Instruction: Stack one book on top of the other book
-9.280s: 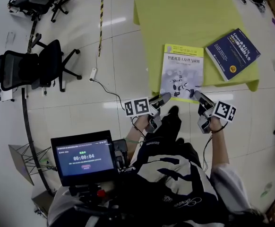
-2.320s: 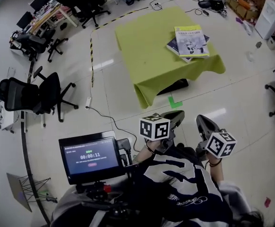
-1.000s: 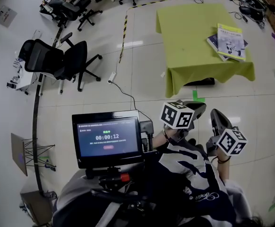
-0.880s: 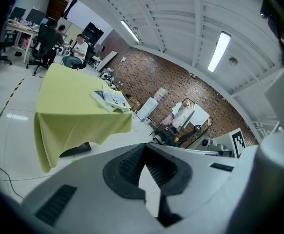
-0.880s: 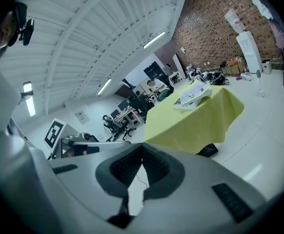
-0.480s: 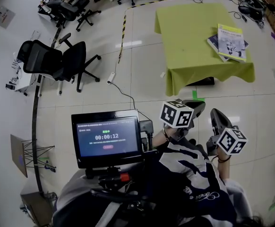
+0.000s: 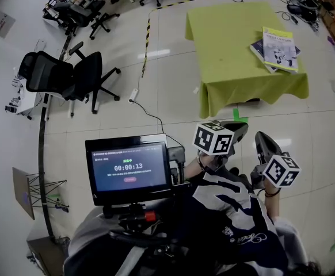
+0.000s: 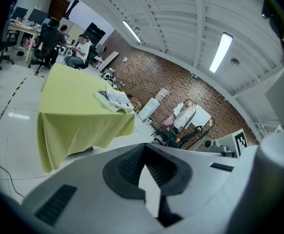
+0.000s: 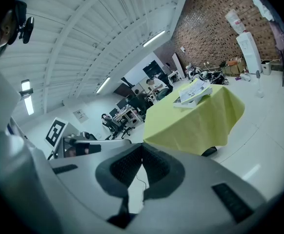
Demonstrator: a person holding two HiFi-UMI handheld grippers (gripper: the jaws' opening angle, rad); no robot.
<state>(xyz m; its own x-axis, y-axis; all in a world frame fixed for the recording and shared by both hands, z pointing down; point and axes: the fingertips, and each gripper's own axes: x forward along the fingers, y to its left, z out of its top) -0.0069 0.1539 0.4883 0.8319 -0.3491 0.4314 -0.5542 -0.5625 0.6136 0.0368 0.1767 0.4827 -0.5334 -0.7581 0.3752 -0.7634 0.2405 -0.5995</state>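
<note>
The white-and-green book (image 7: 280,41) lies on top of the blue book (image 7: 258,48) near the right edge of the yellow-green table (image 7: 231,45). The stack also shows far off in the left gripper view as the books (image 8: 113,97) and in the right gripper view as the books (image 9: 195,90). My left gripper (image 7: 240,129) and right gripper (image 7: 262,138) hang close to the person's body, well short of the table. Both are shut with nothing between their pads (image 8: 132,164) (image 9: 127,167), as the left gripper (image 8: 144,152) and the right gripper (image 9: 142,152) show from their own cameras.
A screen (image 7: 130,168) on a rig sits in front of the person. Black office chairs (image 7: 69,76) stand at left, with a cable (image 7: 150,112) and striped tape (image 7: 146,36) on the floor. People sit at desks (image 8: 47,38) beyond the table.
Earlier the grippers were at the white book, with the blue book lying apart; since then the books are stacked and the person stands back. Over the last second only the picture shifts slightly.
</note>
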